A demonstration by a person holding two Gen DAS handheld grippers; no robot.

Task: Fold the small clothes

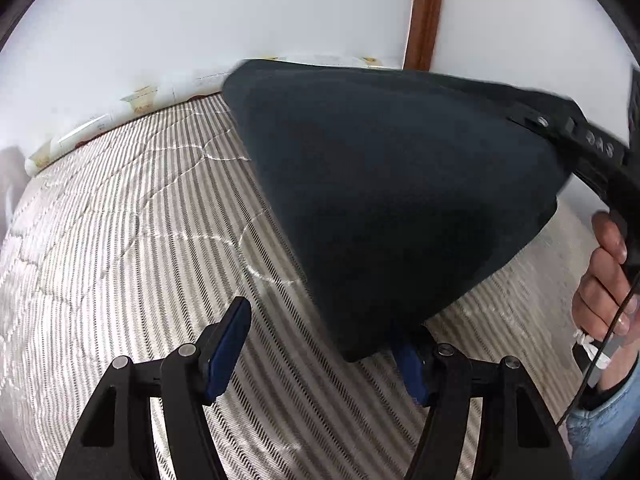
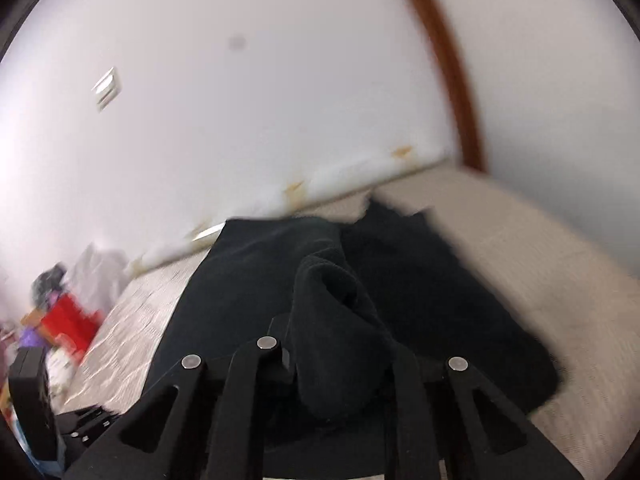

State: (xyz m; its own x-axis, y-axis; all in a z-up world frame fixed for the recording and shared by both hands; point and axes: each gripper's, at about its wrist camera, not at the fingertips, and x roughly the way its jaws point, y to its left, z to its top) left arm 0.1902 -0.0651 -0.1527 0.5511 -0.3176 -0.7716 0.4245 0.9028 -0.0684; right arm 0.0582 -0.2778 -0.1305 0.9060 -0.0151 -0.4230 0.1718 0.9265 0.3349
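A dark navy garment hangs lifted over the striped mattress. In the left wrist view my left gripper stands wide open; the cloth's lower tip drapes over its right blue finger, and the left finger is bare. The right gripper shows at the upper right, holding the cloth's far corner. In the right wrist view my right gripper is shut on a bunched fold of the garment, the rest spreading over the bed beyond.
A white wall with a brown wooden strip runs behind the bed. A patterned roll lies along the wall. A pile of red and purple items sits at the left. My hand grips the right handle.
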